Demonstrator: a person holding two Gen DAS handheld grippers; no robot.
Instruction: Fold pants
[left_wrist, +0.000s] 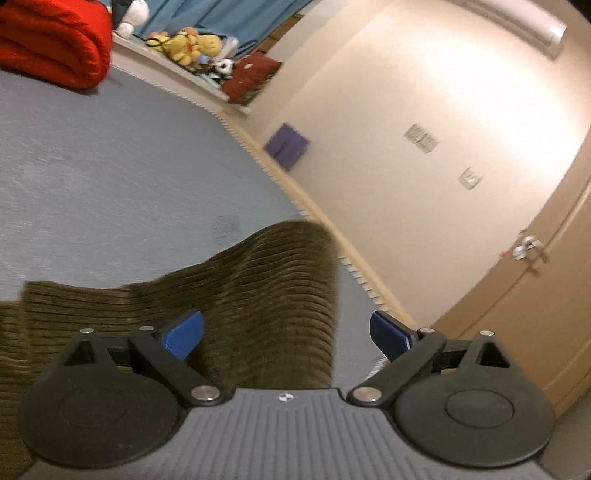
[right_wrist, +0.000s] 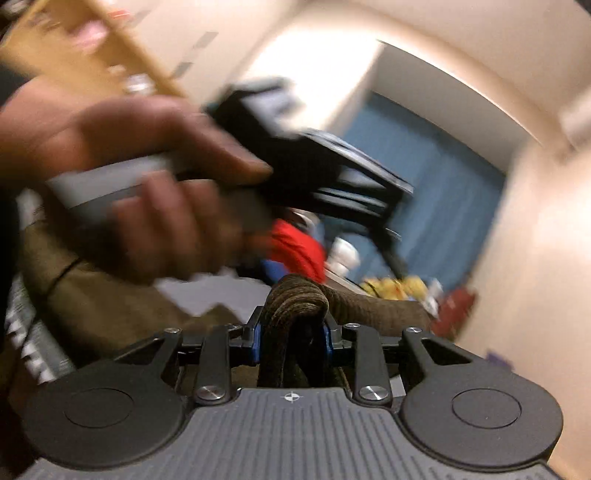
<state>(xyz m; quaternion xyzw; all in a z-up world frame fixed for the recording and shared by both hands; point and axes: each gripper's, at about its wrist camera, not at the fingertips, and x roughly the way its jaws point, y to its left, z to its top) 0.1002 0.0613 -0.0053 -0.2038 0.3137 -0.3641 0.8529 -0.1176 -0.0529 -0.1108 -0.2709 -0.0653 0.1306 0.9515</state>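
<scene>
The right tool (right_wrist: 291, 332) clamps a bunched fold of the olive corduroy pants (left_wrist: 258, 295), which lie near the bed's (left_wrist: 110, 166) fringed edge. The left tool (left_wrist: 288, 332) gapes wide above the cloth, gripping nothing. With one hold only, the bundle could slip and unfold.

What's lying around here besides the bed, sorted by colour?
Red: 2, the rolled blanket and a cushion
Olive brown: 1, the ribbed pants
Purple: 1, a block by the wall
Yellow: 1, a plush toy
Total: 5
</scene>
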